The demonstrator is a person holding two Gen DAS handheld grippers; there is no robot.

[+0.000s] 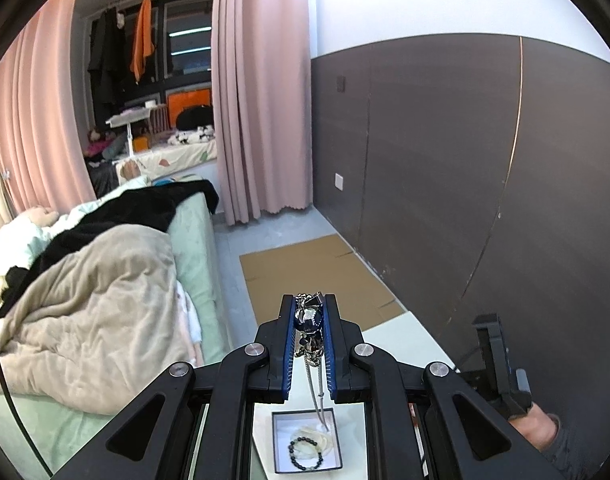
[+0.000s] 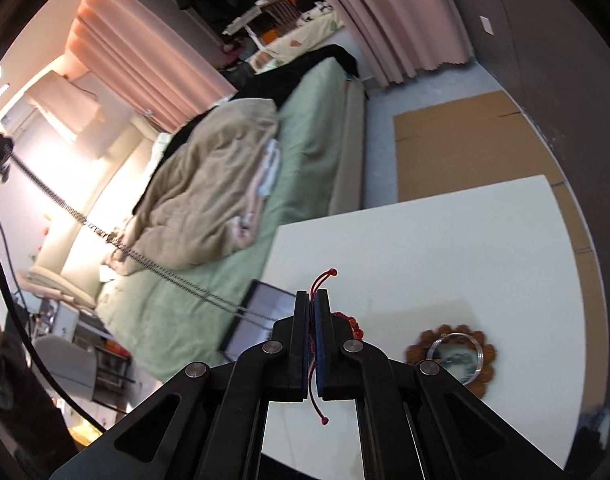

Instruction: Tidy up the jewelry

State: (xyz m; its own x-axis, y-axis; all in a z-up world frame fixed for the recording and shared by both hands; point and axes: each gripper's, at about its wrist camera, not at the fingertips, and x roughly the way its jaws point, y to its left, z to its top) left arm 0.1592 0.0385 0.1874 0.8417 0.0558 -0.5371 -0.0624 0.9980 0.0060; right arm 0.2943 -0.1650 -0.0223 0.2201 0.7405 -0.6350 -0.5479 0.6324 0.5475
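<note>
Colours here: pink curtains (image 1: 261,92) hang beside the green bed (image 2: 317,128), which has a beige blanket (image 1: 101,316) on it. White table (image 2: 445,248) next to the bed, with a red beaded bracelet (image 2: 351,322), brown beads (image 2: 451,356) and black-rimmed white box (image 1: 307,442) with dark beads (image 1: 305,454).

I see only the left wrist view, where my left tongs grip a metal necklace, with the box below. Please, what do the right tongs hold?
Observer: The right tongs are shut on a red cord bracelet; its red beads show beside them.
Operator: Does other jewelry lie on the table?
Observer: Yes, a brown bead bracelet lies on the white table, right of the tongs.
Operator: Is anything inside it?
Observer: A clear ring lies within it.
</note>
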